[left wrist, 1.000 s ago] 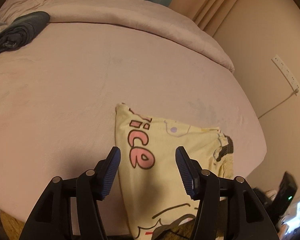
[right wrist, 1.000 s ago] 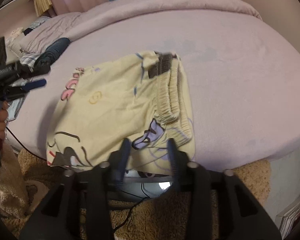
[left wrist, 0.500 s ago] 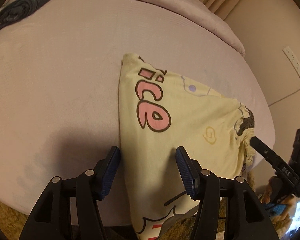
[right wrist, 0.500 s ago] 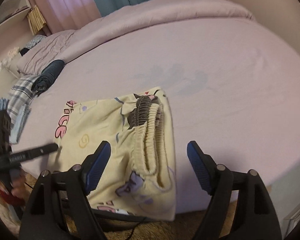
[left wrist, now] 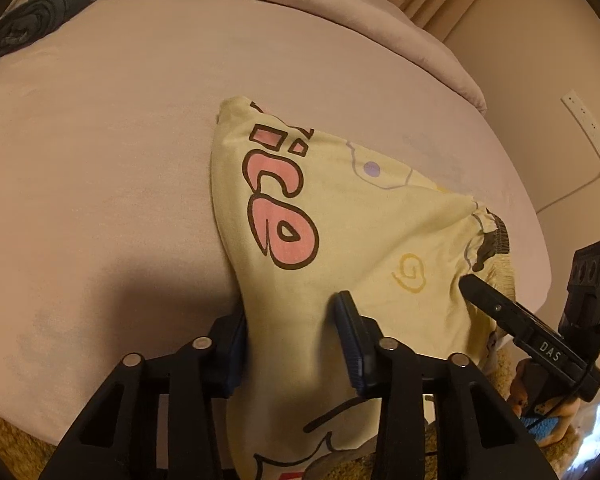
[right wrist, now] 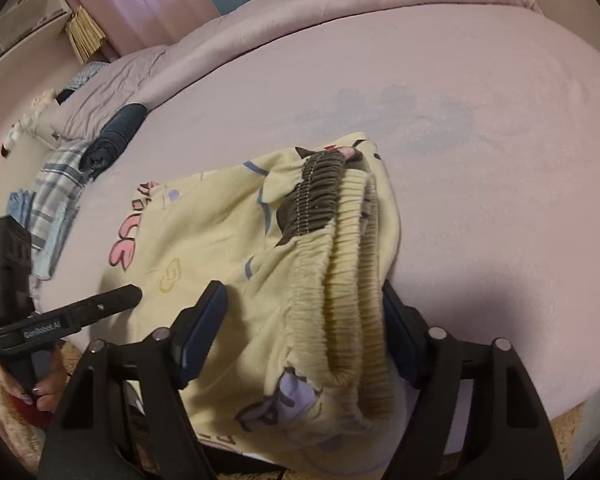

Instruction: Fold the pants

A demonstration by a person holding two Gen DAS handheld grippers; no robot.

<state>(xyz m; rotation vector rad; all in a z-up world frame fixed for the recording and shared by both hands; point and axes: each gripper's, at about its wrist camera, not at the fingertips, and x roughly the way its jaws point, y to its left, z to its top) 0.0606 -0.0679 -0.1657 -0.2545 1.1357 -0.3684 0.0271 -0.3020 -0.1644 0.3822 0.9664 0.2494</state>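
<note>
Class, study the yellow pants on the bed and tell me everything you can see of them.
The yellow pants look like soft cotton, printed with pink outlined letters and cartoon figures. Folded, they lie near the edge of the pink bed, their lower part hanging over it. The ribbed elastic waistband, part dark brown, bunches between the right gripper. The left gripper has just been closing around the opposite folded edge.
</note>
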